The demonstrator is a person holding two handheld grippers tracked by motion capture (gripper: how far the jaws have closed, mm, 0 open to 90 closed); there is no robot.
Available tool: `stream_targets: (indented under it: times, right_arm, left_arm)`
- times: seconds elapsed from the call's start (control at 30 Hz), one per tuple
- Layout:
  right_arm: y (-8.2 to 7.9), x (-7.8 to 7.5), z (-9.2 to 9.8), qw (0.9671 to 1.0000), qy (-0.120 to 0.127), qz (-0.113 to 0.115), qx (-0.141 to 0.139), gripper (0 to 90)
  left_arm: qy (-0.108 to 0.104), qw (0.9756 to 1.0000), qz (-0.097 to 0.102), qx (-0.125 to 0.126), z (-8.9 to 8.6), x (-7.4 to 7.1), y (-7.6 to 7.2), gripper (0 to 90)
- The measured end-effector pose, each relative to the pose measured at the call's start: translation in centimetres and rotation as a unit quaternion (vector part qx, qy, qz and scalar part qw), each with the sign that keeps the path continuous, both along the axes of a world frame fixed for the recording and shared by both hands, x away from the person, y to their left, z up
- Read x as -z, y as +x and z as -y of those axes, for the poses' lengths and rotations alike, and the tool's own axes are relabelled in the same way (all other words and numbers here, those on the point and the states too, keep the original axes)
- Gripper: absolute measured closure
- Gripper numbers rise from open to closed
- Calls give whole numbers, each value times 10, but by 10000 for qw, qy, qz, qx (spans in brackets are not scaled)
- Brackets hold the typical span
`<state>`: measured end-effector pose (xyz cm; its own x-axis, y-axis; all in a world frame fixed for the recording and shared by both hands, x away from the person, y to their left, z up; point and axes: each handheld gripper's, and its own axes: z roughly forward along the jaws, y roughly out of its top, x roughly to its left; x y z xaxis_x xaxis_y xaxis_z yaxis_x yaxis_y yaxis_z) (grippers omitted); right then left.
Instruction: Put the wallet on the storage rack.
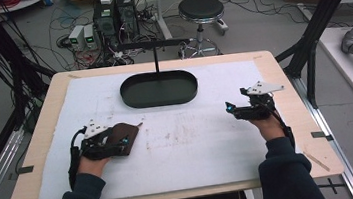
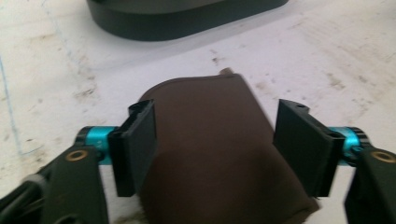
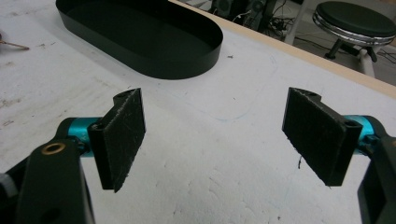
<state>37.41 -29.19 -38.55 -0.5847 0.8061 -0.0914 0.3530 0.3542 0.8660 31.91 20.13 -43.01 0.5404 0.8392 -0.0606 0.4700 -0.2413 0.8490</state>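
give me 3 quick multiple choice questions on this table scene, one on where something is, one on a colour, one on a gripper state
1. Where is the brown pouch?
A. inside the tray
B. between the left gripper's jaws
C. under the right gripper

2. What colour is the oval tray?
A. black
B. white
C. red

3. How is the right gripper?
A. shut on the pouch
B. shut on nothing
C. open

Answers: 1 B, the left gripper straddles it on the white mat; 2 A, its walls and floor look black; 3 C, its jaws stand wide apart over bare mat.

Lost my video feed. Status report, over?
Left hand-held gripper open, jaws straddling brown pouch. Right hand-held gripper open over bare mat. Black tray beyond, path clear.
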Motion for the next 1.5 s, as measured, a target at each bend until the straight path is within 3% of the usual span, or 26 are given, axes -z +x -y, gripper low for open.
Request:
stream_targets:
  times: [0.1,0.13,0.17,0.2,0.27,0.3,0.33,0.37,0.43,0.53,0.7,0.83,0.97,1.1,1.13,1.17,1.2,1.23,1.3,1.37,1.4,1.5]
  right_arm:
    - [0,0,-1,10000,-1,3,-22,219]
    - [0,0,-2,10000,-17,19,-46,220]
    - [-1,0,-2,10000,-28,17,-57,220]
    - [-1,0,-2,10000,-28,17,-57,220]
    - [-1,0,-2,10000,-1,14,-57,233]
    - [-1,0,-2,10000,-1,14,-57,233]
    - [-1,0,-1,10000,-4,18,-61,234]
    - [-1,0,-1,10000,-13,19,-65,234]
    - [-1,0,-2,10000,-11,0,-67,234]
    - [-1,0,-2,10000,-20,11,-84,235]
    - [-1,0,-2,10000,-19,16,-89,238]
    - [-1,0,-2,9999,-22,14,-99,239]
    - [-1,0,-1,10000,-11,4,-89,239]
    - [-1,0,-2,10000,6,-11,-79,240]
    - [-1,0,-1,10000,-12,-13,-86,242]
    - [-1,0,-1,10000,-16,-12,-84,242]
    - [-1,0,-1,10000,-16,-12,-84,242]
    - [-1,0,-2,10000,-19,-15,-84,242]
    - [-1,0,-2,10000,-25,-11,-82,243]
    - [-1,0,-2,10000,-25,-14,-76,242]
    - [-1,0,-2,10000,-25,-14,-76,242]
    - [-1,0,-1,10000,-23,-12,-79,243]
  left_arm:
    - [251,9996,81,45,14,3,-3,204]
    - [321,9994,121,-12,16,4,-3,204]
    - [607,9976,186,-258,21,8,-2,204]
    - [607,9976,186,-258,21,8,-2,204]
    - [949,9951,255,-132,23,14,0,172]
    - [949,9951,255,-132,23,14,0,158]
    - [1416,9890,421,9,29,19,-1,141]
    - [1416,9890,421,9,29,19,-1,124]
    - [1783,9827,496,61,35,21,-2,97]
    - [1690,9845,473,37,32,20,-2,138]
    - [1708,9842,470,1,31,19,-2,186]
    - [1359,9899,375,-121,26,13,-2,244]
    - [1141,9920,535,-43,21,7,-5,435]
    - [803,9953,537,-55,12,0,-5,540]
    - [803,9953,537,-55,12,0,-5,558]
    - [530,9972,525,-101,6,-3,-5,578]
    - [530,9972,525,-101,6,-3,-5,593]
    - [238,9984,478,-168,-1,-5,-3,606]
    - [-120,9988,414,-237,-10,-8,-2,630]
    - [-526,9975,329,-326,-21,-10,0,646]
    - [-526,9975,329,-326,-21,-10,0,655]
    - [-966,9941,249,-428,-36,-12,2,681]
